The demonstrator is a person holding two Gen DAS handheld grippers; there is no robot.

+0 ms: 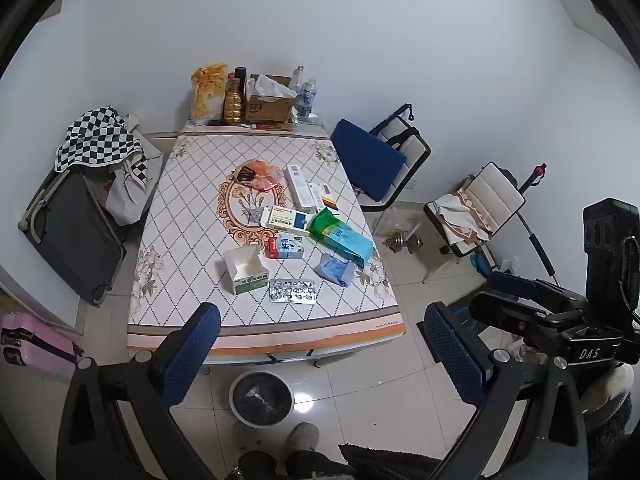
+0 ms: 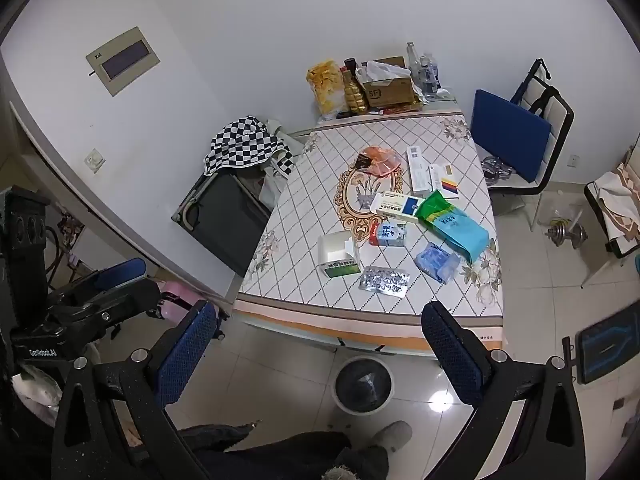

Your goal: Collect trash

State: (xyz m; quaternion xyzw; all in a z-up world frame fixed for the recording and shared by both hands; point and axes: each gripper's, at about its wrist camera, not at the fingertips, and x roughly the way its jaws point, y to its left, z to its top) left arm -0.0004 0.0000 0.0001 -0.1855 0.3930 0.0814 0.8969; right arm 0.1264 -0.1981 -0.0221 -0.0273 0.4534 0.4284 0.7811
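Both tongs, left tongs (image 1: 320,344) and right tongs (image 2: 320,340), hang apart and empty short of the desk (image 1: 192,216), so collecting seems unstarted; the nearest blister pack (image 1: 293,290) looks like the first grab, bin (image 1: 260,400) below the desk's near edge.

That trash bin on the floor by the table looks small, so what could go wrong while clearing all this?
1. The trash bin sits low beside the table edge, so a long item like the green and blue bag might miss it.
2. The flat blister pack may be hard to pinch.
3. The open white box could crush in a hand-held gripper.
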